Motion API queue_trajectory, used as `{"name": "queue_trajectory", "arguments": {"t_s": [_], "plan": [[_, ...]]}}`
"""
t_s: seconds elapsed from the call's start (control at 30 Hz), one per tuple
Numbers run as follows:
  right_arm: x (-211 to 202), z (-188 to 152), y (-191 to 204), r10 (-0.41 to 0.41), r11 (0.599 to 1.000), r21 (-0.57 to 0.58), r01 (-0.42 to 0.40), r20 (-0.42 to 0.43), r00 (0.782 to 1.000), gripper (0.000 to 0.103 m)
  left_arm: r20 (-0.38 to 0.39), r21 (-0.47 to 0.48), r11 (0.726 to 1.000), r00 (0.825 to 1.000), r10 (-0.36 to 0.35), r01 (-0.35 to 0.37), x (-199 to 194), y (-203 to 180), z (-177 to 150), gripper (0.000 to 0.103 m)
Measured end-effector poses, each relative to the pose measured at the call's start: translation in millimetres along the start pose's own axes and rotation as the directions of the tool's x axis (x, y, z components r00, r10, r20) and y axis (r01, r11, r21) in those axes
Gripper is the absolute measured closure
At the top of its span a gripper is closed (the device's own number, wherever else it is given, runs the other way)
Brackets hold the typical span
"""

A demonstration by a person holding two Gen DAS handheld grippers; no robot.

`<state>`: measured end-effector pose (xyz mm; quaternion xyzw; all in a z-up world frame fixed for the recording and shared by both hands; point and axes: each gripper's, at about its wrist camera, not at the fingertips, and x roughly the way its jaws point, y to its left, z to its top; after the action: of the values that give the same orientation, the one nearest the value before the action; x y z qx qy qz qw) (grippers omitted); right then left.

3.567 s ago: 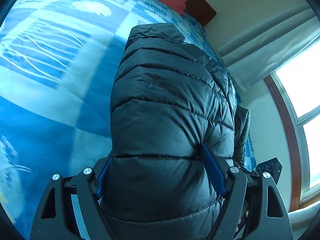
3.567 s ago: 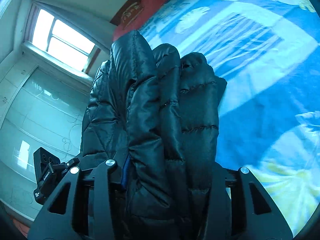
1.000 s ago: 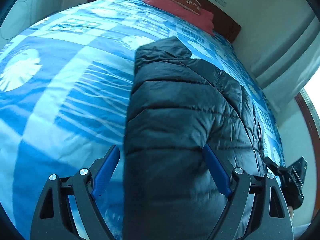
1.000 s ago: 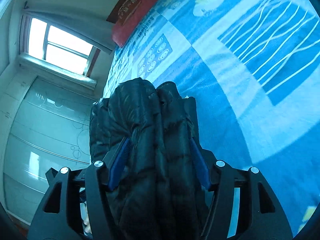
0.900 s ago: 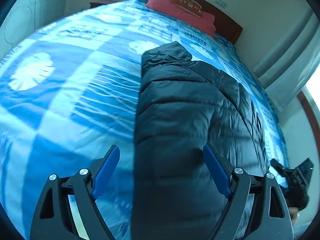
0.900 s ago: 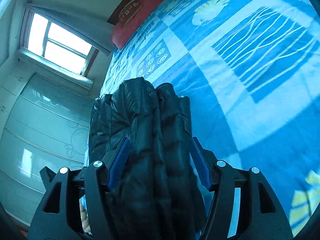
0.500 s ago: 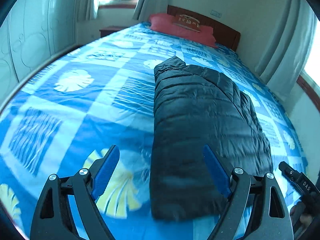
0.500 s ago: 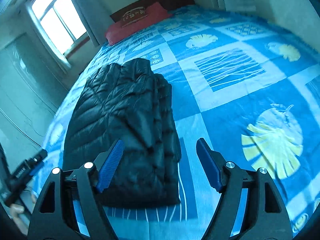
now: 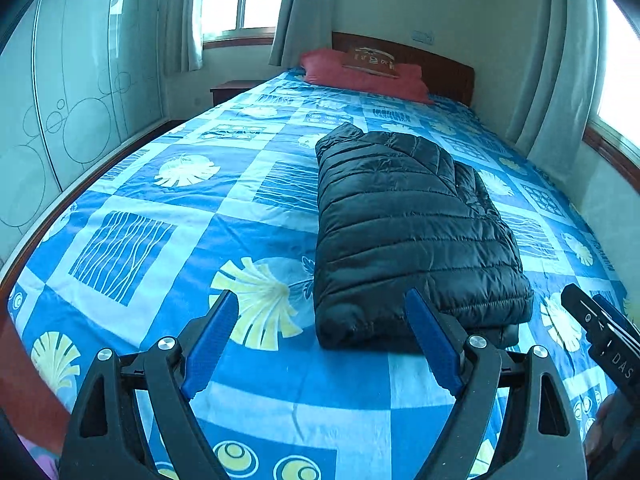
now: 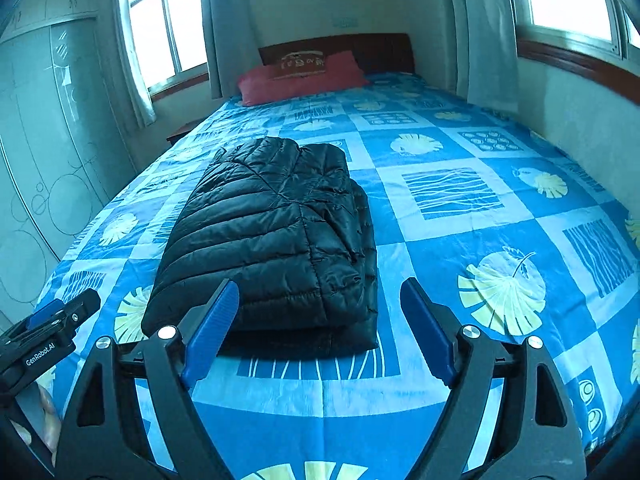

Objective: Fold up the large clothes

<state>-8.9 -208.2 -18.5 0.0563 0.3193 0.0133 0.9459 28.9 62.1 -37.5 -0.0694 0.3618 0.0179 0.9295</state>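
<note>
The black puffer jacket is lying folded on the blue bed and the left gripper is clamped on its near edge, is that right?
Not quite. The jacket does lie folded on the bed, but the left wrist view shows the left gripper open, short of the near edge, holding nothing.

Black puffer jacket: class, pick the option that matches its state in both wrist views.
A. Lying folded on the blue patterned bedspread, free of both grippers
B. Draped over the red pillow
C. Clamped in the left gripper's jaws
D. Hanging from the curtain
A: the black puffer jacket lies folded on the bedspread, and the jaws of the left gripper and right gripper stand open, short of it.
</note>
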Motion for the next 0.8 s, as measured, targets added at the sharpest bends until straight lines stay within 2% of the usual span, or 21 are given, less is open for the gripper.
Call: {"name": "queue_trajectory", "arguments": {"t_s": [0.57,0.8], "plan": [[-8.7,-5.4,11.7,0.003,0.999,-0.037,-0.003,0.009,1.0,0.02,0.005,0.003,1.0,1.0,-0.021,0.021,-8.6,-4.7,-7.5,0.019],[-9.1,-6.5,17.2,-0.004,0.999,-0.049,0.005,0.012,1.0,0.02,0.035,0.008,1.0,0.999,-0.005,0.005,-14.1,-5.9,-7.4,0.019]]}}
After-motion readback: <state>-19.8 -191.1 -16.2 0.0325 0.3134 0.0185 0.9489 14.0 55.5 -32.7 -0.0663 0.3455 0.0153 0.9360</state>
